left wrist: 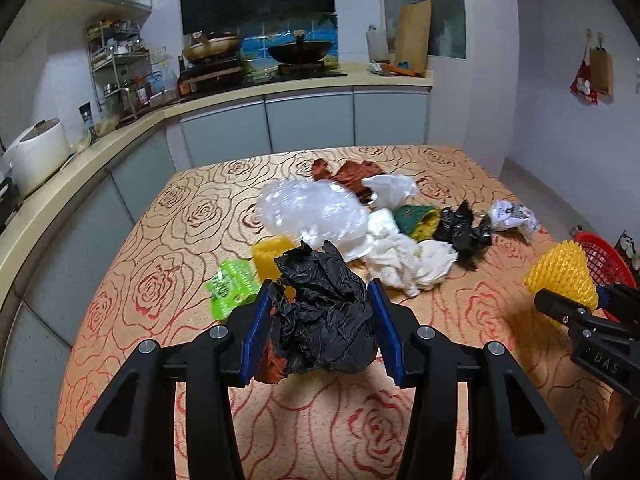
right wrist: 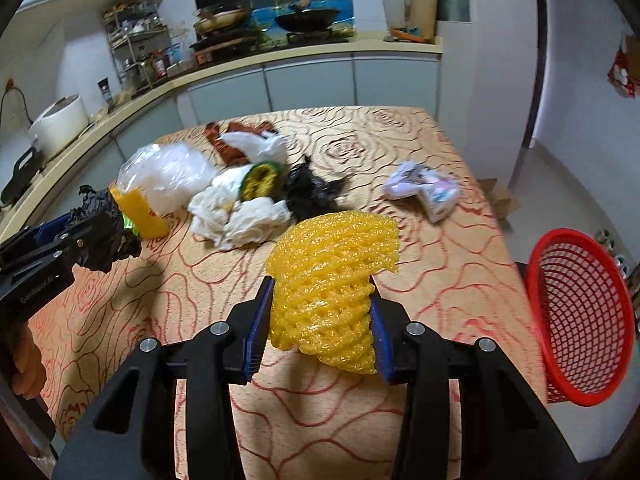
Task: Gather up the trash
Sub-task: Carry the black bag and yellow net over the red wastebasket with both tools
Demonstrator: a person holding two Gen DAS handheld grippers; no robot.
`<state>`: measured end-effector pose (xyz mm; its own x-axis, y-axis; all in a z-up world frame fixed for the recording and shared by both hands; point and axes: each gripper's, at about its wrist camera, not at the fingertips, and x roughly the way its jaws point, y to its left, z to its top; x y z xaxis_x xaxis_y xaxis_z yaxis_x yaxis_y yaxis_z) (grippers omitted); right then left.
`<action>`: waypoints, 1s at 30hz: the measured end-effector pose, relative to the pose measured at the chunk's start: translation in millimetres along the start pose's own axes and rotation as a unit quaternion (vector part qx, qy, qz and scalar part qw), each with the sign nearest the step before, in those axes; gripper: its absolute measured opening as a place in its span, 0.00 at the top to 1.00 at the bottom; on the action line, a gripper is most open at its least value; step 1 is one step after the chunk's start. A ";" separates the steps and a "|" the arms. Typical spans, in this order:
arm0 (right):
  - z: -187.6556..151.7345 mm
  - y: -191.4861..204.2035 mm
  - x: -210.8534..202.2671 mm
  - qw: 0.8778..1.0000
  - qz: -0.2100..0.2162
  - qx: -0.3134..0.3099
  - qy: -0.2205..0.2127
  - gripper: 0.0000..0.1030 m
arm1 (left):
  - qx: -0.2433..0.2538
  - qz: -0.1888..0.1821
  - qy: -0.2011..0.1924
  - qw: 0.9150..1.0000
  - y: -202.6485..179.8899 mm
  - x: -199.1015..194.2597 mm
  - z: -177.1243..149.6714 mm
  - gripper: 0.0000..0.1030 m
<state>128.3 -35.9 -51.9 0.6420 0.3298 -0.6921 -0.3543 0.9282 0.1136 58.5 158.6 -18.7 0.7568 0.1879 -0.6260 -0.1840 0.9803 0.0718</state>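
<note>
Left gripper [left wrist: 325, 322]: its jaws pinch a crumpled black plastic bag [left wrist: 326, 316], both blue pads pressed into its sides; a rust-coloured scrap shows at the bag's lower left, against the left pad.
Right gripper [right wrist: 322, 316]: its jaws pinch a yellow foam net [right wrist: 332, 280], which bulges out above and below the pads and fans wide beyond the tips.
Lift: both held pieces hang clear of the worktop [left wrist: 168, 264], each with a shadow on the rose-patterned cloth under it.
Beyond the left jaws: a green plastic piece [left wrist: 232, 288] and a yellow block [left wrist: 270, 258] lie just past the left pad; straight ahead sit a clear plastic bag [left wrist: 312, 210] and white crumpled paper [left wrist: 412, 260].
Farther ahead of the left jaws: a green-and-yellow item [left wrist: 418, 220], a second small black bag [left wrist: 462, 234], a white printed wrapper [left wrist: 512, 216] and a brown wrapper [left wrist: 348, 172] at the back of the heap.
Right of the right jaws: a red mesh basket [right wrist: 580, 316], tilted with its mouth facing the jaws, off the worktop's edge.
Left of the right jaws: the left gripper with its black bag, well apart from the foam net.
Remaining trash: the heap lies near the middle of the worktop, ahead of both pairs of jaws and touched by neither.
</note>
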 end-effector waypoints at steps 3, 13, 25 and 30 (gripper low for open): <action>0.8 -9.5 -5.6 1.000 -0.008 0.008 -0.007 0.59 | 0.007 -0.007 -0.004 1.000 -9.5 -1.2 3.5 0.56; 3.2 -52.1 -27.1 0.998 -0.041 0.041 -0.029 0.59 | 0.031 -0.040 -0.018 0.999 -45.6 -6.1 16.3 0.56; 1.1 -107.1 -55.5 0.991 -0.091 0.079 -0.051 0.59 | 0.071 -0.096 -0.035 0.992 -107.8 -7.0 34.6 0.56; -2.5 -134.2 -67.1 0.987 -0.115 0.097 -0.057 0.59 | 0.085 -0.127 -0.038 0.988 -135.2 -6.3 41.1 0.56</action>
<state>131.1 -183.0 -22.4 0.7664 0.1126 -0.6325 -0.0603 0.9928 0.1037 104.3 27.4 7.5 0.8111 -0.0670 -0.5810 0.1201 0.9913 0.0534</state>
